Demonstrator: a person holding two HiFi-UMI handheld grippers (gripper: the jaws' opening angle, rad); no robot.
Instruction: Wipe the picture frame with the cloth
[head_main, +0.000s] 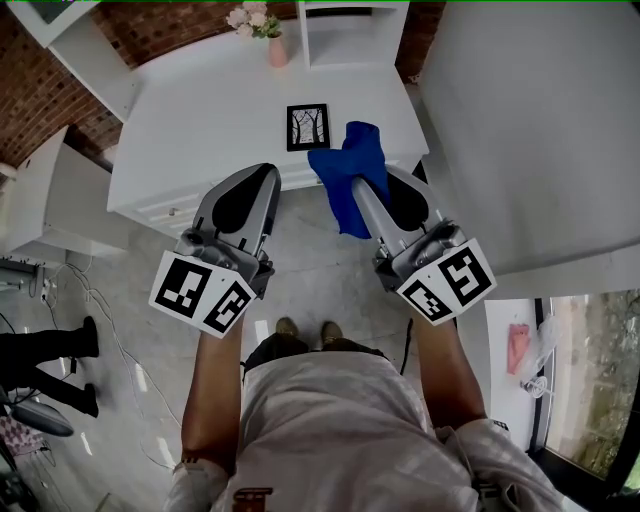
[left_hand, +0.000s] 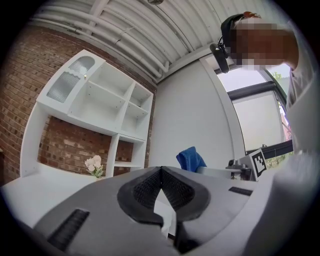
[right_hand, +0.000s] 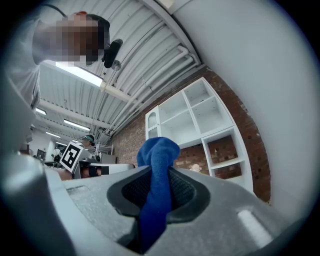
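Left gripper (left_hand: 161, 170): jaws fully together, nothing between the pads. It is held out level in front of the person, tips at the front edge of the white table (head_main: 200, 130).

Right gripper (right_hand: 160, 172): jaws clamped on the blue cloth (head_main: 350, 168). The cloth bunches up above the pads and a long tail hangs below them. In the head view the cloth covers the jaw tips, its upper part over the table's front right area and the tail past the table edge, over the floor.

Picture frame (head_main: 307, 127): lies flat on the table near the front edge, black border, tree print facing up. It sits just left of the cloth, ahead of the gap between the two grippers. A small gap shows between cloth and frame, but cloth height above the table can't be told. Neither gripper touches the frame.

Other items:
- Pink vase (head_main: 277, 50) with pale flowers (head_main: 252, 18) at the back of the table, well apart from the frame.
- White shelf unit (left_hand: 100, 95) against a brick wall behind the table.
- Left gripper's marker cube (head_main: 203, 293) and right gripper's marker cube (head_main: 448, 283), both facing the head camera.
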